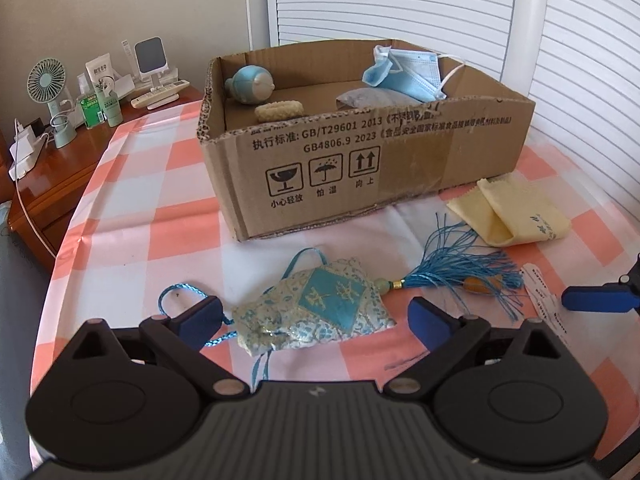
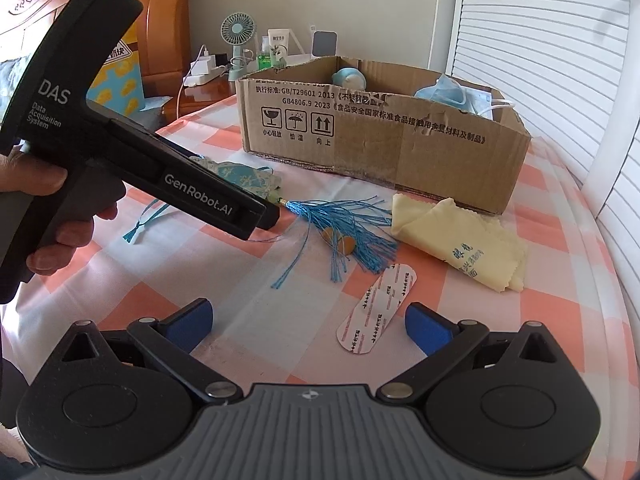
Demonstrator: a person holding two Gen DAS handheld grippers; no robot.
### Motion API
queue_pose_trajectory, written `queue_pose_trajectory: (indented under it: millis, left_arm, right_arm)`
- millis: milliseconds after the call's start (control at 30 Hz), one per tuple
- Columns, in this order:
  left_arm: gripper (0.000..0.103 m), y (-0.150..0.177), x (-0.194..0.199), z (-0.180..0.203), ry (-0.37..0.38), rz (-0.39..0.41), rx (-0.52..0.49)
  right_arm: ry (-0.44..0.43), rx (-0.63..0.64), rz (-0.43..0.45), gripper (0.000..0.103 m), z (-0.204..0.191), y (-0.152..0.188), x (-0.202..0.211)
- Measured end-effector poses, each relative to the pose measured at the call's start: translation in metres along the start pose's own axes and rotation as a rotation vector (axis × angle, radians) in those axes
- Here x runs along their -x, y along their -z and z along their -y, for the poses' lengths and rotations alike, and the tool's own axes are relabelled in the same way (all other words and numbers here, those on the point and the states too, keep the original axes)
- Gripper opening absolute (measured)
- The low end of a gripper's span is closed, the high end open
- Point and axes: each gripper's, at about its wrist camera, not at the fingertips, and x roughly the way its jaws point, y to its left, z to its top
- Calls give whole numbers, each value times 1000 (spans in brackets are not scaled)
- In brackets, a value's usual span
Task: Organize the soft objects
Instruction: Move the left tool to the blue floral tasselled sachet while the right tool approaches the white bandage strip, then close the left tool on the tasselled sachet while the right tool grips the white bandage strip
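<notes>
A blue embroidered sachet [image 1: 316,308] with a blue tassel [image 1: 460,268] lies on the checked tablecloth, right between the open jaws of my left gripper [image 1: 316,318]. In the right wrist view the sachet [image 2: 244,176] is partly hidden behind the left gripper body [image 2: 132,152]. My right gripper [image 2: 308,326] is open and empty, with a white adhesive strip [image 2: 376,312] just ahead. A folded yellow cloth [image 1: 508,212] [image 2: 460,240] lies by the cardboard box [image 1: 400,152] [image 2: 380,136], which holds a blue face mask [image 1: 404,72], a blue plush toy [image 1: 250,84], a cream pad and a grey pouch.
A wooden nightstand [image 1: 52,184] at the left carries a small fan [image 1: 46,84], bottles, a charger and remotes. White louvred doors [image 1: 400,0] stand behind the box. The table's edge curves round on the right [image 2: 608,280].
</notes>
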Motion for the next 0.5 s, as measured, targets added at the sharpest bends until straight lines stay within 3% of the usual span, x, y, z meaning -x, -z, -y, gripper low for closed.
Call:
queue_pose_trajectory:
  millis: [167,500]
  left_arm:
    - [80,-1,1,0,14,13,32]
    - [62,1,6,3,22,33,50]
  right_arm:
    - [-1,1,5,103,0,0,-1]
    - [13,-11,6,103,2,-1,-1]
